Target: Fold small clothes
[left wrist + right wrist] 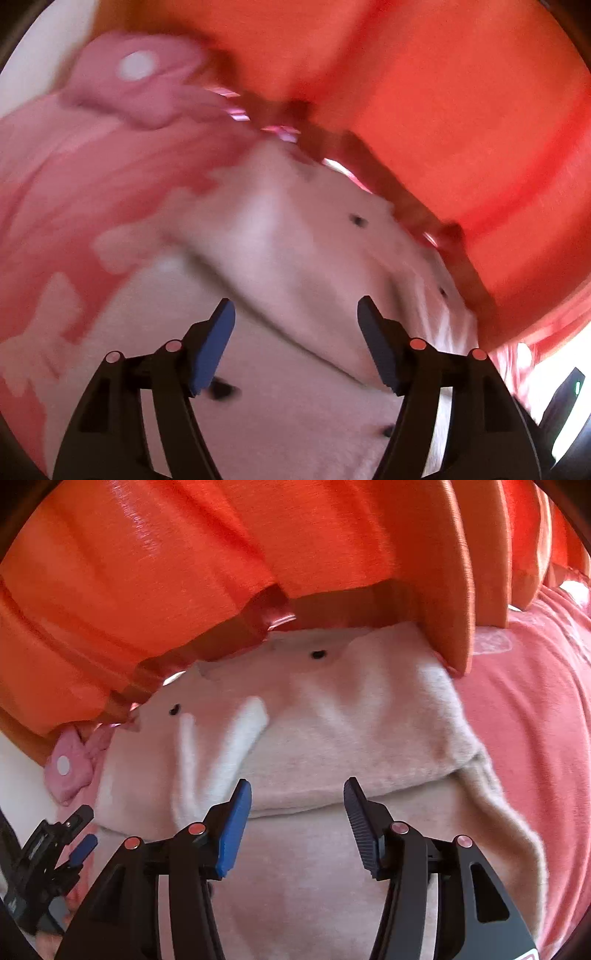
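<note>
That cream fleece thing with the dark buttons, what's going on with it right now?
A person holding a two-finger gripper in each hand is folding the small cream fleece garment with dark buttons, which lies on a coral-pink cloth below an orange curtain. One flap already lies folded across it. The right gripper and left gripper hover over it with jaws open, holding nothing.

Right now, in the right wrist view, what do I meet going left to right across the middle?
White surface → small pink piece with a white dot → folded cream garment → coral-pink garment. The orange curtain hangs across the top, so I leave it out.
</note>
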Available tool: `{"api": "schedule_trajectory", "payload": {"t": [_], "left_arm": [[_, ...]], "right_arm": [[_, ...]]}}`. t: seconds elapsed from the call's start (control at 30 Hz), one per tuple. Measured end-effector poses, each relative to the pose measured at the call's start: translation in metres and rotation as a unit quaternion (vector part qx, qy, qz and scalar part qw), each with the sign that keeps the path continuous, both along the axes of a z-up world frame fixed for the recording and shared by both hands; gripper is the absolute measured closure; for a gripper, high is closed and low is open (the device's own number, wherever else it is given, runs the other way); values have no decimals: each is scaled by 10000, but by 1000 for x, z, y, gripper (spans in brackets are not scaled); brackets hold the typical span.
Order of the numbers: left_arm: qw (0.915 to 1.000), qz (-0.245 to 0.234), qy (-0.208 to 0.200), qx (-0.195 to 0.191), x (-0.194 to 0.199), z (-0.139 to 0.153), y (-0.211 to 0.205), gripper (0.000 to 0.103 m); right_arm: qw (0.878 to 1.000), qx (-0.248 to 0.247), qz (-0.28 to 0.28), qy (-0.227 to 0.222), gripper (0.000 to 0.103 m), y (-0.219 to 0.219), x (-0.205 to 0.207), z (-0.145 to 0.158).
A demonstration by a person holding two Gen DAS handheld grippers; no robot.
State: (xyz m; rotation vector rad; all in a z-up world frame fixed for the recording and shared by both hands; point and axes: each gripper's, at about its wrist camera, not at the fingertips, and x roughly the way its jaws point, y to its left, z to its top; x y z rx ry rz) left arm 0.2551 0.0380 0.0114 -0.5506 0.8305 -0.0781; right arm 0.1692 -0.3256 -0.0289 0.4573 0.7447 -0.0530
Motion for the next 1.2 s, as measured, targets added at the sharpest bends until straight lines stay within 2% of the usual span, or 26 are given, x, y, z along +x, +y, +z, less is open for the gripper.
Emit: {"api": "schedule_trajectory", "payload": {"t": [0.07,0.17,0.27,0.37,0.4,0.43,0.47,0.5,0.57,0.67,0.7,0.73,0.77,0.83,0.87,0.9,0.93,0.97,1.0,1.07,1.13,1.2], "left_arm": [[9995,251,151,-155,5,-9,17,37],[9985,368,350,-195,9,-21,36,37],[9978,404,458,-242,14,-28,43,38],[9976,439,474,-234,17,-29,45,39],[9977,445,469,-209,17,-32,40,39],[9977,449,469,-200,20,-33,39,39],[9977,447,473,-195,21,-34,38,40],[9976,452,486,-187,21,-34,38,41],[9976,450,488,-214,22,-35,40,42],[9968,492,501,-372,21,-35,45,42],[9966,502,512,-410,21,-35,45,42],[9965,504,520,-419,21,-35,45,42],[9965,497,526,-419,21,-36,44,42],[9964,468,536,-471,20,-35,43,42],[9961,440,529,-552,20,-35,43,42],[9952,414,510,-731,19,-34,44,42],[9935,407,465,-954,19,-34,46,42],[9916,401,426,-1152,20,-34,48,41],[9904,398,406,-1260,21,-34,50,41],[9887,420,421,-1376,25,-38,53,41],[9849,493,516,-1576,31,-48,59,42],[9794,582,491,-1870,33,-53,66,46]], "right_arm": [[9993,-241,229,-178,43,20,6,7],[9947,-784,560,-373,38,56,27,15],[9881,-1334,740,-168,35,86,50,7],[9858,-1443,859,19,35,98,63,-11],[9854,-1471,853,27,41,98,66,-15],[9855,-1482,828,30,52,97,68,-18],[9873,-1386,781,51,84,91,69,-19],[9908,-1149,718,25,88,81,68,-16],[9978,-288,501,-319,89,49,58,3],[9952,428,13,-882,91,0,33,24],[9953,417,-158,-857,90,-11,29,21],[9975,291,-278,-584,84,-23,30,6],[9990,209,-324,-212,74,-29,34,-9],[9966,370,-561,481,74,-45,36,-42],[9931,953,-572,380,73,-58,31,-51],[9892,1299,-602,314,71,-66,29,-51],[9860,1532,-598,278,68,-72,29,-49],[9828,1746,-586,102,61,-77,28,-44],[9808,1855,-594,-67,49,-79,27,-40],[9807,1872,-563,-31,40,-77,30,-42],[9803,1905,-459,259,40,-70,40,-53],[9825,1777,-478,273,40,-63,45,-57]]}}
